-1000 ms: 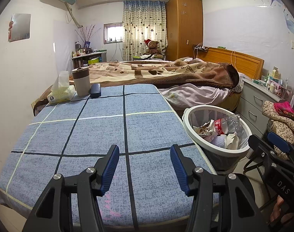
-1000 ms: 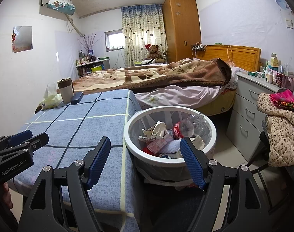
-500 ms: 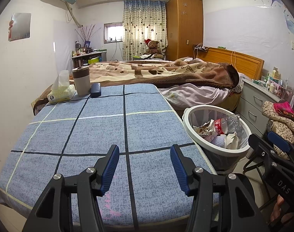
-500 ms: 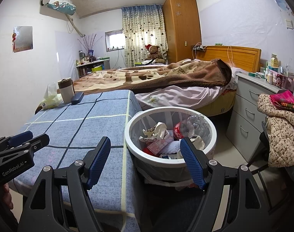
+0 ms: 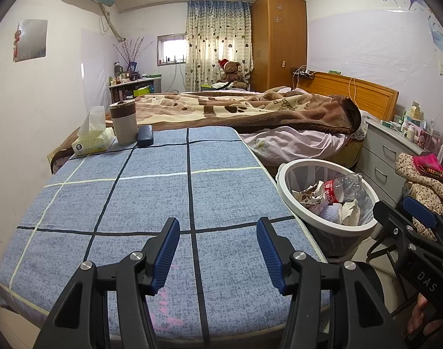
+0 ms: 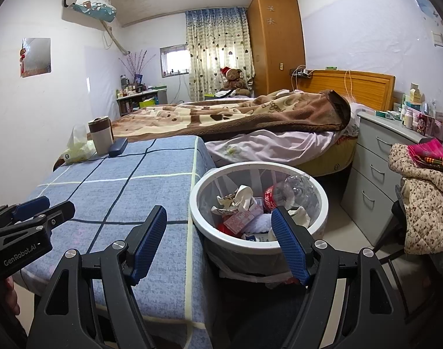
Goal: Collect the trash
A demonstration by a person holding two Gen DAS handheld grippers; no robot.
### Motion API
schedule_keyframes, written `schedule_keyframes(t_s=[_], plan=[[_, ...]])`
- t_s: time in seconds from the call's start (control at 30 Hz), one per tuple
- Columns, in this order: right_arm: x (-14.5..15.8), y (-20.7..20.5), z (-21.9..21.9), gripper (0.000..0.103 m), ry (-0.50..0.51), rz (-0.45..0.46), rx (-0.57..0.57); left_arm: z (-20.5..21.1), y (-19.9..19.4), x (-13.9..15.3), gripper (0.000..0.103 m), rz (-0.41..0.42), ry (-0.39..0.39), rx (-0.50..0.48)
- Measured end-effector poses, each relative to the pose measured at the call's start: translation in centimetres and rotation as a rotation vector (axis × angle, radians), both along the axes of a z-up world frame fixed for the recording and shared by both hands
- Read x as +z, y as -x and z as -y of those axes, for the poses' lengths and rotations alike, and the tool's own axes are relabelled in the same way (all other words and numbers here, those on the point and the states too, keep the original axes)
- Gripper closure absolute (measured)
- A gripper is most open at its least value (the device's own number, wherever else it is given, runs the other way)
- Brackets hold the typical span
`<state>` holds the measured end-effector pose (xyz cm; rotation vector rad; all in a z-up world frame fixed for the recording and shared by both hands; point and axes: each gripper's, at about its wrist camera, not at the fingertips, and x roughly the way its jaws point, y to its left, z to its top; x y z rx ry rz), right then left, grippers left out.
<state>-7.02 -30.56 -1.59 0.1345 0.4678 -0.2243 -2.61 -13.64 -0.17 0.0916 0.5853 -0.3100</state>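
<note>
A white-rimmed trash bin (image 6: 323, 203) stands on the floor right of the blue checked table (image 5: 151, 197); it also shows in the left wrist view (image 5: 282, 180). It holds crumpled paper (image 6: 239, 197), a crushed plastic bottle with a red label (image 6: 291, 192) and cartons. My left gripper (image 5: 218, 241) is open and empty, low over the table's near end. My right gripper (image 6: 218, 232) is open and empty, at the bin's near rim beside the table's edge.
A tissue pack (image 5: 93, 142), a mug (image 5: 123, 122) and a dark case (image 5: 145, 135) sit at the table's far left. A bed with a brown blanket (image 5: 250, 110) lies behind. A grey drawer chest (image 6: 381, 157) and a chair with clothes (image 6: 425, 197) stand right.
</note>
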Motion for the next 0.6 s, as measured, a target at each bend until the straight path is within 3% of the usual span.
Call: schedule_keyframes(t_s=[0.6], plan=[[0.16,-0.21,-0.23,0.027,0.002,-0.005,-0.003,-0.12,-0.1,-0.13,0.048,-0.008,-0.006,-0.005]])
